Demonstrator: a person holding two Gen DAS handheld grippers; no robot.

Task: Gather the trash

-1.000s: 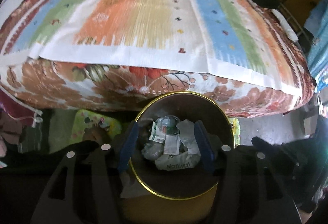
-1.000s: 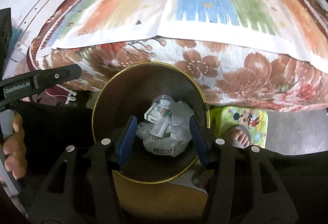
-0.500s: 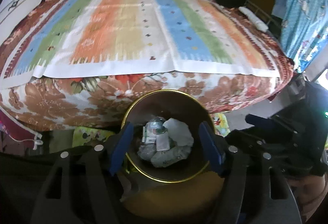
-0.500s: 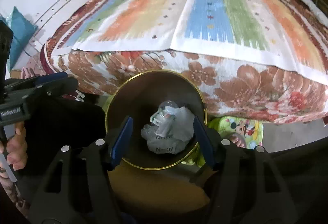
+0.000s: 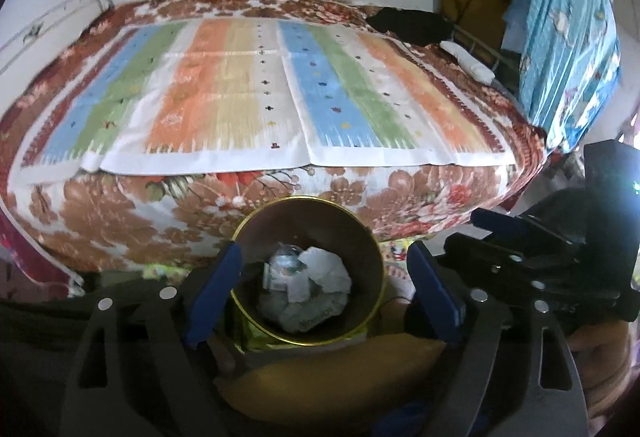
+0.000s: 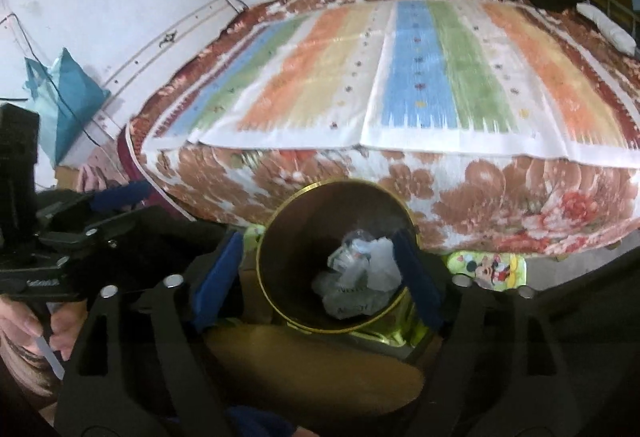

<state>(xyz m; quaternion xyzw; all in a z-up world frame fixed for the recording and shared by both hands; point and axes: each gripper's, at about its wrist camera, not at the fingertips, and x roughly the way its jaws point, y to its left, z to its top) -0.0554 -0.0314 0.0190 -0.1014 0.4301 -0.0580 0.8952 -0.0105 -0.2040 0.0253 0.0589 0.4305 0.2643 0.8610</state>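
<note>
Above the gold-rimmed bin (image 5: 362, 237), the left gripper (image 5: 324, 295) and right gripper (image 6: 318, 277) have just been opening, fingers (image 5: 432, 293) wide with nothing between, while the crumpled trash (image 5: 304, 293) lies inside the bin.

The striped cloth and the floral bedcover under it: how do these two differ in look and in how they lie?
The striped cloth has straight bands of blue, green, orange and cream; the floral bedcover has large brown and red flowers on white. The striped cloth lies flat on top only and ends at the bed's near edge; the floral bedcover shows around it and hangs down the side, behind the bin. Both are spread out smooth on one bed.
</note>
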